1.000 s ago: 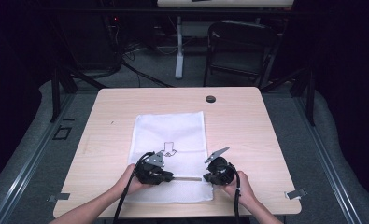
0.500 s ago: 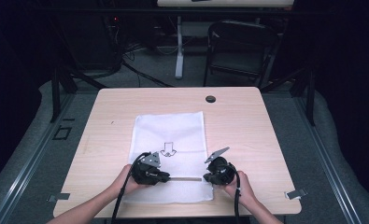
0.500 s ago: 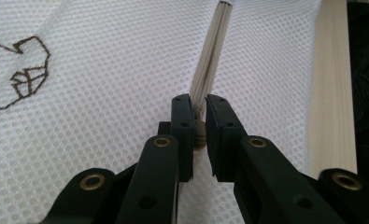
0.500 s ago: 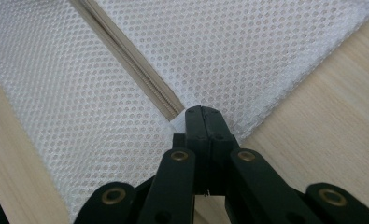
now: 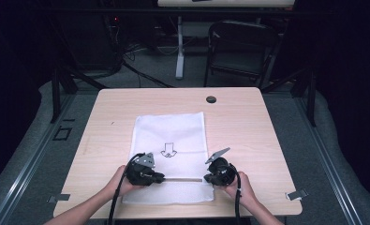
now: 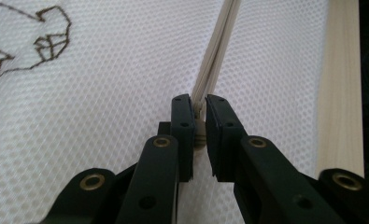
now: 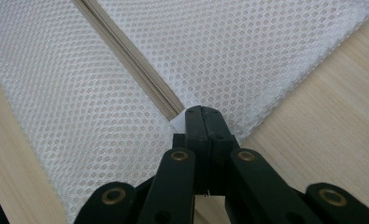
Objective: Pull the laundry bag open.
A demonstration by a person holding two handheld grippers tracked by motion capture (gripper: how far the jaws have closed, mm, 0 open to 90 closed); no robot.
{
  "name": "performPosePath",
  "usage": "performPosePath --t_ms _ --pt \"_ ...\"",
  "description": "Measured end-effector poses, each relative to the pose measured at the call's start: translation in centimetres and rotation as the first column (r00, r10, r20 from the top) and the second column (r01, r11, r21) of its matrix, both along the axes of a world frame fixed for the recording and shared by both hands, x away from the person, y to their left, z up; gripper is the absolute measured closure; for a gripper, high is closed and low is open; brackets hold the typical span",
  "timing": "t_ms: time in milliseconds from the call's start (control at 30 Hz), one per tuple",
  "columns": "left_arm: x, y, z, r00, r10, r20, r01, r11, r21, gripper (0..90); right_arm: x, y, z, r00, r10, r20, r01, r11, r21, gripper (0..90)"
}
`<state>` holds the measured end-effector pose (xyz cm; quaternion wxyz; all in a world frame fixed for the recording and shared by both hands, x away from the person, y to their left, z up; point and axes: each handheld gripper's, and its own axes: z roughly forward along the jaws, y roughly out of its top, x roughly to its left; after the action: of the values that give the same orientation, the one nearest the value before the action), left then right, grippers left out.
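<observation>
Mesh bag (image 5: 171,140) zipper (image 5: 182,179) pinched by both claws.

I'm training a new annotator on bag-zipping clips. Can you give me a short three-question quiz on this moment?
1. True or false: the white mesh laundry bag hangs in the air above the light wooden table.
2. What do the left gripper's fingers clamp? A) the beige zipper's small pull tab B) the black round grommet C) a cable
3. Fill in: the right gripper pinches the bag at the end of the beige ____.

Key: 1 false, the bag lies flat on the table. 2 A. 3 zipper; its fingers are pressed together on the fabric beside the bag's edge.
</observation>
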<state>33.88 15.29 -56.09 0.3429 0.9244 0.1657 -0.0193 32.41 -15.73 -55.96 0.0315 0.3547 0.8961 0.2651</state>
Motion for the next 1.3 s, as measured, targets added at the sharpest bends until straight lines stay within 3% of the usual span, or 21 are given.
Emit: performPosePath --t_ms 233,933,1300 --pt "0.0 2.2 -0.1 0.9991 0.043 -0.008 -0.043 0.9991 -0.006 82.7 0.0 0.0 0.0 1.0 0.002 0.002 -0.002 1.0 -0.002 90.0" --pt "-0.4 2.8 0.1 0.9992 0.039 -0.002 -0.039 0.9992 -0.006 82.7 0.0 0.0 0.0 1.0 -0.002 0.0 0.002 1.0 -0.002 90.0" --pt "-0.5 4.1 0.1 0.9984 0.056 -0.003 -0.056 0.9984 -0.002 82.7 0.1 -0.2 0.0 1.0 0.005 -0.001 -0.005 1.0 -0.004 90.0"
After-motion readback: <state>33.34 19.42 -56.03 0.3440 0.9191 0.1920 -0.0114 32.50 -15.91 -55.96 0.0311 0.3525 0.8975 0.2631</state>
